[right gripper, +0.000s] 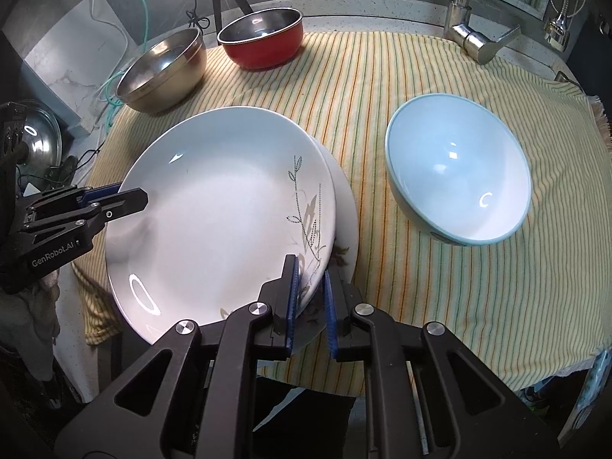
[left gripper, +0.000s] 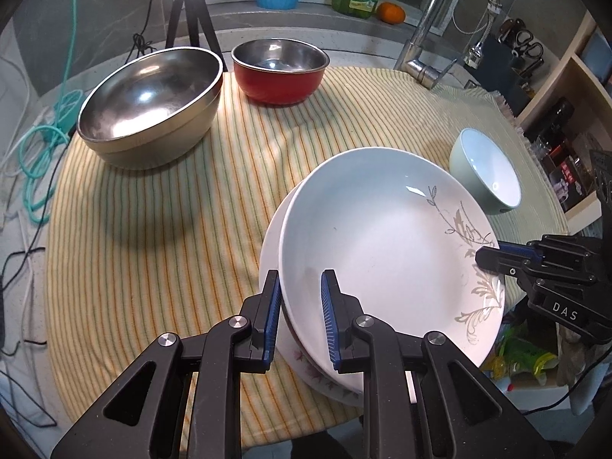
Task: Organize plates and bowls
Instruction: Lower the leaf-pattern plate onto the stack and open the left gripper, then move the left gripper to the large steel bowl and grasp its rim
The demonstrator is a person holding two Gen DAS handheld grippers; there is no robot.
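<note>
Slippage is the worry here: the left gripper [left gripper: 298, 317] and the right gripper [right gripper: 310, 298] each pinch an opposite rim of the leaf-patterned plate [left gripper: 382, 237], which sits tilted over a second plate [right gripper: 346, 206], and a thin glazed edge could slide out or clip the one below if either hand tips. Just beyond the right gripper rests the pale blue bowl [right gripper: 459, 176]; farther back on the striped cloth [left gripper: 172, 210] stand the steel bowl [left gripper: 153, 103] and red bowl [left gripper: 279, 72].

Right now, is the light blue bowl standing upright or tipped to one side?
Tipped. The light blue bowl leans on its side on the striped cloth, its opening facing sideways rather than straight up, and it is empty.
</note>
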